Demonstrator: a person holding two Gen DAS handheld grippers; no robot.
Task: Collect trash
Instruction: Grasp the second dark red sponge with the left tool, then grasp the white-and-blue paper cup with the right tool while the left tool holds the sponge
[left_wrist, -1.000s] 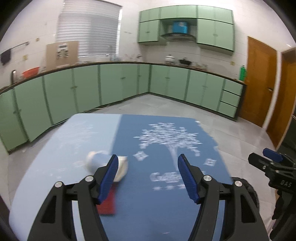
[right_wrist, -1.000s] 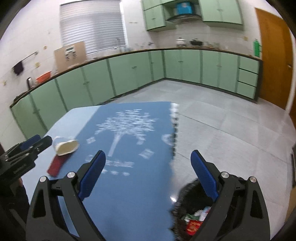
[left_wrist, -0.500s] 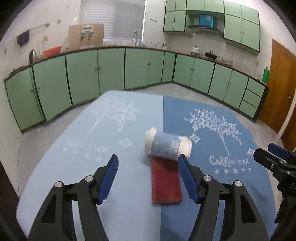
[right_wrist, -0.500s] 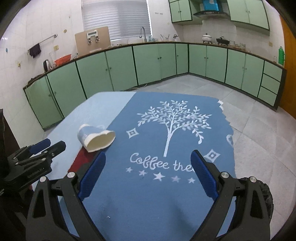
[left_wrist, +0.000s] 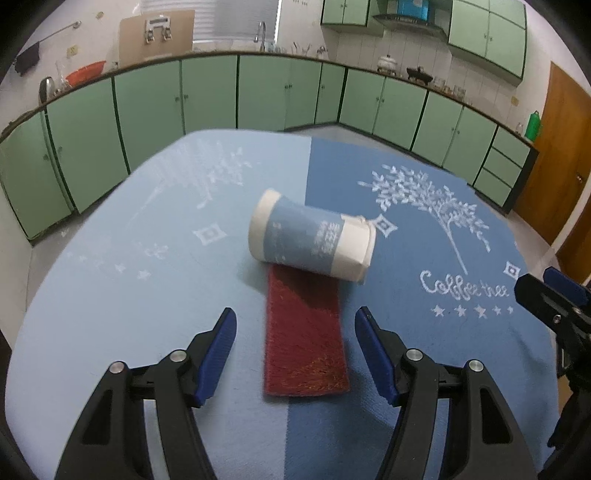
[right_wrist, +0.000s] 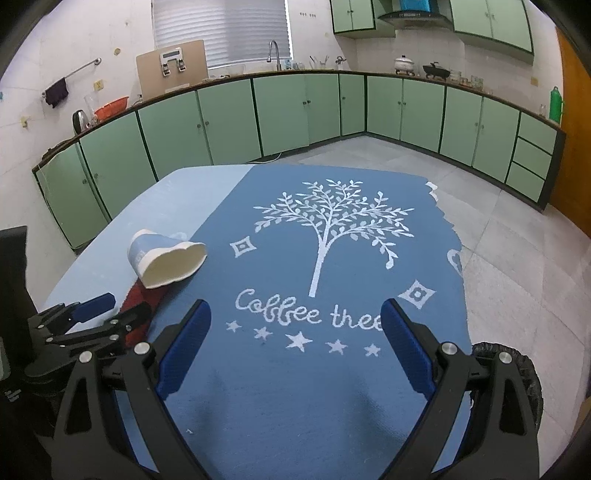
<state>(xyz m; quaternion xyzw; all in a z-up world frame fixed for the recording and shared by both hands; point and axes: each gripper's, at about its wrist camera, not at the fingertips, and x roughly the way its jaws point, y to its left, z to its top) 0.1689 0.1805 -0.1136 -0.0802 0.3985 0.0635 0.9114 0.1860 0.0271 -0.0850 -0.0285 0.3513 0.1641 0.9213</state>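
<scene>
Currently, two hand-held grippers hover over a tabletop (left_wrist: 110, 280) covered by a two-tone blue cloth printed with a white tree and the words "Coffee tree". The left gripper (left_wrist: 295, 347) has its blue-padded fingers spread wide apart, holding nothing. Straight ahead of it lies a flat dark red wrapper (left_wrist: 304, 339), its near end sitting between the open fingers but not touched by them. Resting across the wrapper's far end is a paper cup (left_wrist: 312, 240), tipped on its side, pale blue with white bands, its dented mouth pointing to the right.

The right gripper (right_wrist: 295, 347) is also wide open and empty, hanging over the darker half of the cloth, well apart from the trash. From its camera the cup (right_wrist: 166, 262) appears off to the left, with a sliver of the wrapper (right_wrist: 142, 299) beneath it. At the lower right, just past the tabletop's edge, the black-lined rim of a bin (right_wrist: 517, 373) shows (its contents are hidden from here).

The step in hand looks like the left gripper picking up one of the two pieces. The cup seems the better first target, since it pins the wrapper down. A good grasp would likely bring the fingers forward to either side of the cup's body, closing gently across its width, because thin paper crushes and a round cup may roll away if nudged on one side only.
</scene>
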